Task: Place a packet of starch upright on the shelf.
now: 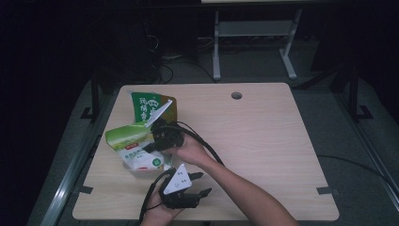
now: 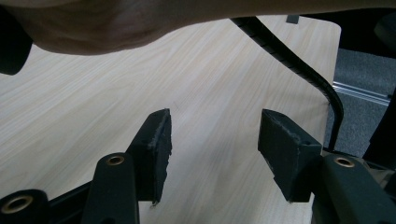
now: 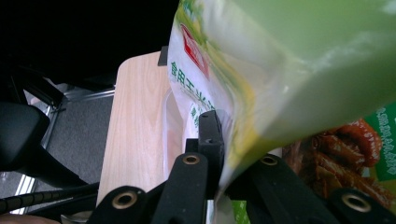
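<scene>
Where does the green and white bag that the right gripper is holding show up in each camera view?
High view: the green and white bag lies left of centre, the right gripper at its edge.
Left gripper view: not in this picture.
Right gripper view: the bag hangs across the upper right, clamped between the jaws.
Shared landmark: the wooden table.

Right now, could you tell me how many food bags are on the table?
2. A light green and white bag at the table's left, gripped by the right gripper, and a dark green bag just behind it. Others may be hidden beneath.
</scene>
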Demonstrator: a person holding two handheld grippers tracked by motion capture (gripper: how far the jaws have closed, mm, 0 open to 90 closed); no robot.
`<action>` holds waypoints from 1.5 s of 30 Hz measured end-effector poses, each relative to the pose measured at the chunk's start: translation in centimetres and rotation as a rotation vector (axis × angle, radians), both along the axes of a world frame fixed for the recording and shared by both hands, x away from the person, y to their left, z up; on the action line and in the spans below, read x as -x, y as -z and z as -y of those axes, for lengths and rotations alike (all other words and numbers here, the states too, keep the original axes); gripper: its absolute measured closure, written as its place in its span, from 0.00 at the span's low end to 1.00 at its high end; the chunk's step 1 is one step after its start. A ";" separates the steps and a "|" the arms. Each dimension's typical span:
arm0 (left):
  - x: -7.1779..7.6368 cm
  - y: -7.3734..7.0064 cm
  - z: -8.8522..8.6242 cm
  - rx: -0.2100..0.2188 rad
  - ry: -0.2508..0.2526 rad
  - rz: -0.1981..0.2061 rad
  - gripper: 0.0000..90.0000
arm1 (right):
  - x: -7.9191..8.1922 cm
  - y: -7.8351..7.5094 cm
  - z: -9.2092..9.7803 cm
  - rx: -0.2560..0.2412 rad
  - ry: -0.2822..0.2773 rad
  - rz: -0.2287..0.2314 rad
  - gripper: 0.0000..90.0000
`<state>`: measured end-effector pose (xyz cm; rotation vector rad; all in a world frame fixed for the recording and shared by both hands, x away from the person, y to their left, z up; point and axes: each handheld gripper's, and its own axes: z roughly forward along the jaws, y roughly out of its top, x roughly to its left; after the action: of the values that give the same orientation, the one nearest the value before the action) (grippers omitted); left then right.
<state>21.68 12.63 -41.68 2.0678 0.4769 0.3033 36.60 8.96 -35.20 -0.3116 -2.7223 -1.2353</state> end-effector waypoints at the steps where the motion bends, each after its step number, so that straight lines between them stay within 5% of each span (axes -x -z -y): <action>1: 0.0 0.0 0.0 -0.002 0.001 0.000 0.49 | 0.0 0.0 0.0 -0.002 0.001 -0.004 0.95; 12: -0.1 0.2 0.1 0.000 -0.003 -0.006 0.48 | -0.2 -0.7 0.9 -0.003 0.010 -0.008 0.88; 22: -0.1 0.2 0.1 -0.004 -0.003 -0.008 0.48 | 0.2 -0.2 1.0 0.026 -0.009 0.001 0.96; 45: -0.5 0.6 0.2 -0.015 -0.019 -0.028 0.46 | 0.0 0.7 2.0 0.037 0.002 -0.026 0.96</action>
<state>22.21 12.46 -42.24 2.0852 0.5131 0.2897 36.57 6.91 -35.88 -0.3330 -2.7262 -1.1740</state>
